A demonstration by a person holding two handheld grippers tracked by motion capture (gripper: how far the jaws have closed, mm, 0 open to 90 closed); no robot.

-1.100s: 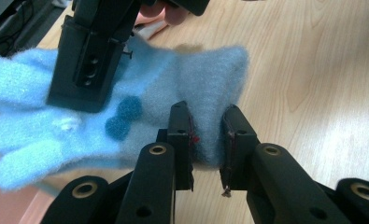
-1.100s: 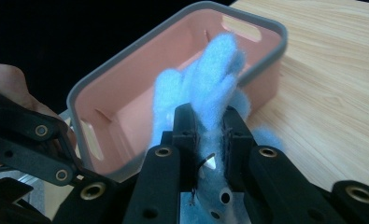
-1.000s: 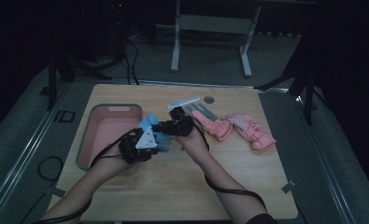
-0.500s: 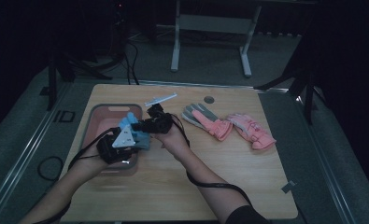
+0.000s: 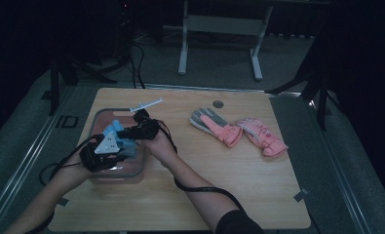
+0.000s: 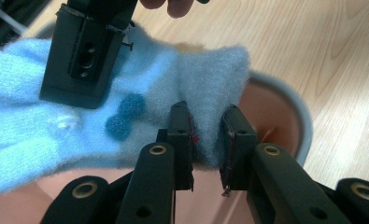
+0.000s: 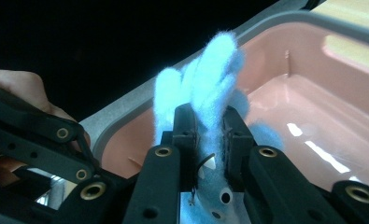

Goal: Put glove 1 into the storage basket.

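Two grippers hold one blue glove over the pink bin at the worktop's left: left gripper jaws pinch its cuff, right gripper jaws clamp its fingers. Two pink gloves lie apart, right.

Left gripper and right gripper meet closely, jaws of each clamped together.

Two pink gloves side by side on the wooden table, right half.
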